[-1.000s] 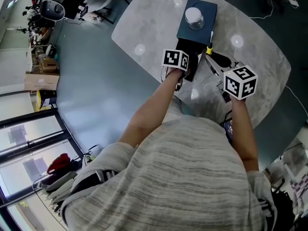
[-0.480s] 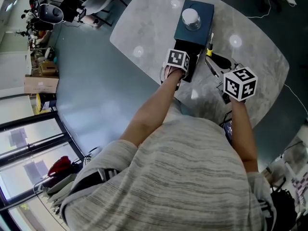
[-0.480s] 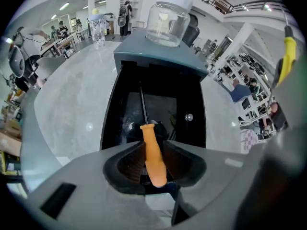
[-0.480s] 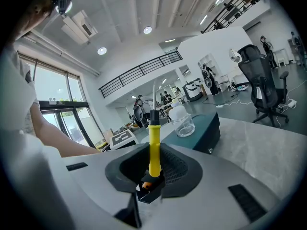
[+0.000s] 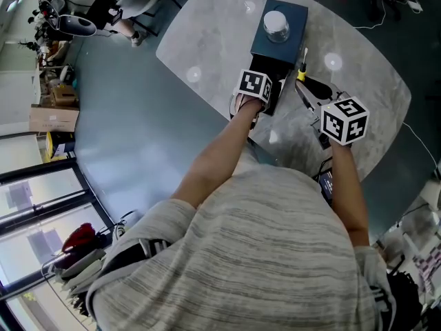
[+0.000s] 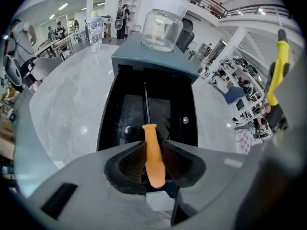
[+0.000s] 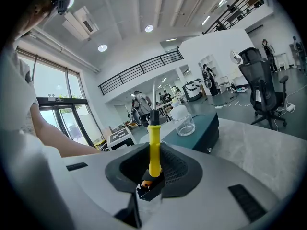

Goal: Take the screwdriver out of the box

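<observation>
A dark blue box (image 5: pixel 298 34) stands on the marble table with its black drawer (image 6: pixel 125 114) pulled open toward me. In the drawer lies an orange-handled screwdriver (image 6: pixel 152 150), shaft pointing into the box. My left gripper (image 6: pixel 153 152) points steeply down over the drawer (image 5: pixel 274 81). Its jaws are closing with the orange handle between them, and I see no clear squeeze from the pads. Right of the box, my right gripper (image 5: pixel 304 81) is shut on a yellow-handled screwdriver (image 7: pixel 154 150), also seen as the yellow screwdriver (image 5: pixel 301 69), tip pointing away.
A lidded glass jar (image 5: pixel 275 25) sits on the box top, also seen as the jar (image 6: pixel 163 23). A glass bottle (image 6: pixel 95 28) stands at the far table edge. The round table (image 5: pixel 207 40) drops off to grey floor on the left. People and desks are far behind.
</observation>
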Available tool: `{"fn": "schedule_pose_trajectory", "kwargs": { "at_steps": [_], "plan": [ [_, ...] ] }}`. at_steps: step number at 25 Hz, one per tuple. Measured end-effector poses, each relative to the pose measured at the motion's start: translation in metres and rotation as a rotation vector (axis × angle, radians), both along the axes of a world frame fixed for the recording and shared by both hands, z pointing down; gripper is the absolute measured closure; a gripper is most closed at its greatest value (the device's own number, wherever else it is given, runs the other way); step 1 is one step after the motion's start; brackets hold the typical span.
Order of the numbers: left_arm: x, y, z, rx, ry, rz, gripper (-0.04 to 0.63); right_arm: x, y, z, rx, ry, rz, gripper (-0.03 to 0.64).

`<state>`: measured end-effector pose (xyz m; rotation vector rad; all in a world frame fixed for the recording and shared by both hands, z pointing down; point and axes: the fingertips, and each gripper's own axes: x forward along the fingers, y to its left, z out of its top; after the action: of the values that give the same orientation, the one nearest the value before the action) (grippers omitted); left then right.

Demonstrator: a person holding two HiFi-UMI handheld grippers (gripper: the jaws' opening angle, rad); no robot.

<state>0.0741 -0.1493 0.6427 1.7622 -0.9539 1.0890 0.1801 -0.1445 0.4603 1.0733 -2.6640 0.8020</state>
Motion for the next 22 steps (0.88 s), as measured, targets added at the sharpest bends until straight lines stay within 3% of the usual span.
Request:
{"fn": "schedule_pose_trajectory", "kwargs": {
  "at_steps": [7,11,17,22],
  "plan": [
    [0.011,0.007,-0.015,0.090,-0.020,0.178,0.482,-0.004,0.005,-0.004,0.010,0.016,0.011,0.551],
    [0.019,0.011,-0.022,0.131,0.012,0.232,0.483,-0.005,0.005,-0.005,0.014,0.021,0.020,0.551],
    [0.030,0.007,-0.053,0.240,0.150,0.213,0.483,-0.007,0.006,-0.011,0.030,0.011,0.051,0.551],
    [0.030,-0.003,-0.096,0.382,0.280,0.148,0.483,-0.009,0.005,-0.021,0.055,-0.010,0.083,0.551]
  ]
}}
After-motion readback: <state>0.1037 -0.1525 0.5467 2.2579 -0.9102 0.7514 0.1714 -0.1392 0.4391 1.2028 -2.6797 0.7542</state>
